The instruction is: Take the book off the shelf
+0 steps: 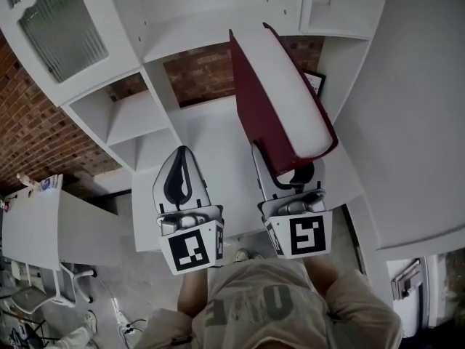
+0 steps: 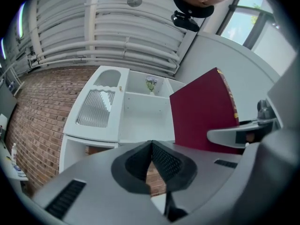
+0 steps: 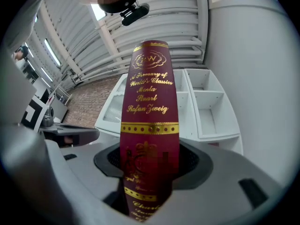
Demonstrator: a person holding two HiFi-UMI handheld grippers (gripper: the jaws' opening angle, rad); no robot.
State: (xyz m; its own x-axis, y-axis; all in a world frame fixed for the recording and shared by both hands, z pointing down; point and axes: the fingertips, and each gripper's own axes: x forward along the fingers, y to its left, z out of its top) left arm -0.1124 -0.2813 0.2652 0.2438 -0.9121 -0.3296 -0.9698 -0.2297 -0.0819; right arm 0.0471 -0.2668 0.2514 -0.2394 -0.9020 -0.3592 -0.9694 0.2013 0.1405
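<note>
White shelf unit (image 1: 131, 118) stands vs. a brick wall (image 1: 33, 122), w/ a frosted door (image 1: 62, 24) at its left and open compartments across the rest. Maroon book (image 1: 280, 97) w/ gold spine lettering is out in front of the shelf, standing up from the R gripper (image 1: 287, 167). The R jaws are clamped on its lower end, one on each cover, spine toward that gripper's camera. L gripper (image 1: 182, 166) is just beside it, jaws pressed together w/ nothing between, not touching the book.
</note>
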